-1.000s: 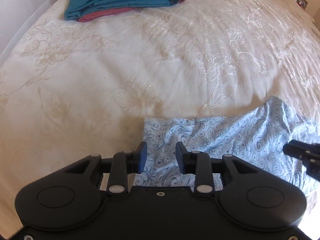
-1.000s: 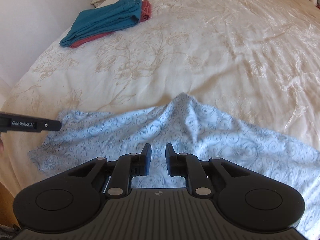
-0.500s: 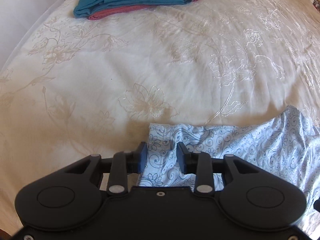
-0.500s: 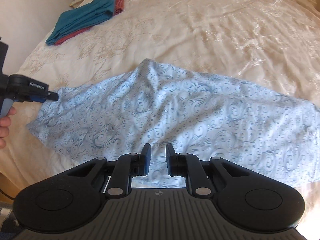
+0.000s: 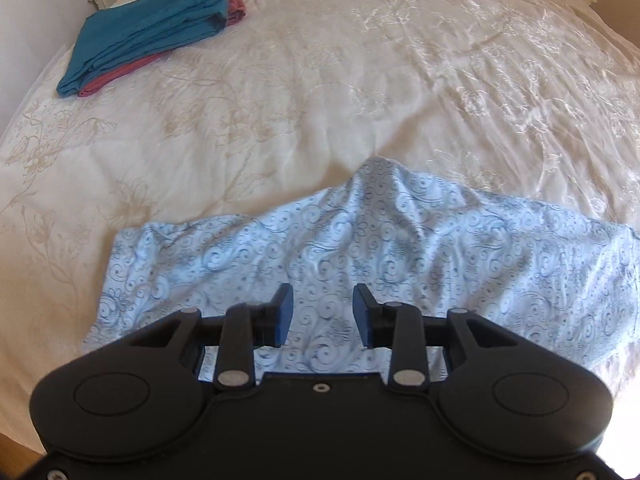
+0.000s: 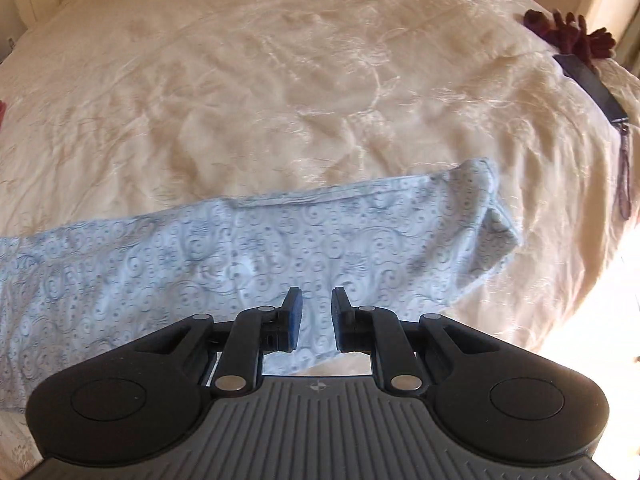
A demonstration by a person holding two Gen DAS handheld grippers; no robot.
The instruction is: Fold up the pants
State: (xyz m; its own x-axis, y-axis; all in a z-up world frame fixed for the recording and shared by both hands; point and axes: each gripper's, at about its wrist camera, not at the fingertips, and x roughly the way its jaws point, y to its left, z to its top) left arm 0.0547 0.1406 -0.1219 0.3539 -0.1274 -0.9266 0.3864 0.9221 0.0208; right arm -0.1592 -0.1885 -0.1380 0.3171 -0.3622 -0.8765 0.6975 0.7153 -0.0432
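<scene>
— What do we see changed on the bed (image 5: 360,92) since a second ago?

— Both our views have swung along the pale blue patterned pants (image 5: 360,248). A second ago the left gripper (image 5: 322,316) sat over the cloth's left end; now it hangs above the middle, with the raised peak of fabric just beyond it. The right gripper (image 6: 317,318) has gone to the far right end, near the folded-over hem corner (image 6: 496,216).

— Edges and room?

— The pants lie lengthwise along the near edge of the bed. Beyond them the cream bedspread is open. The folded teal and red clothes (image 5: 148,28) sit well apart, toward the far left corner. A dark strap (image 6: 592,84) lies at the right edge.

— And the fingers?

— The left ones stand apart, gripping nothing. The right ones are narrower, with a clear gap, and also hold nothing.
</scene>
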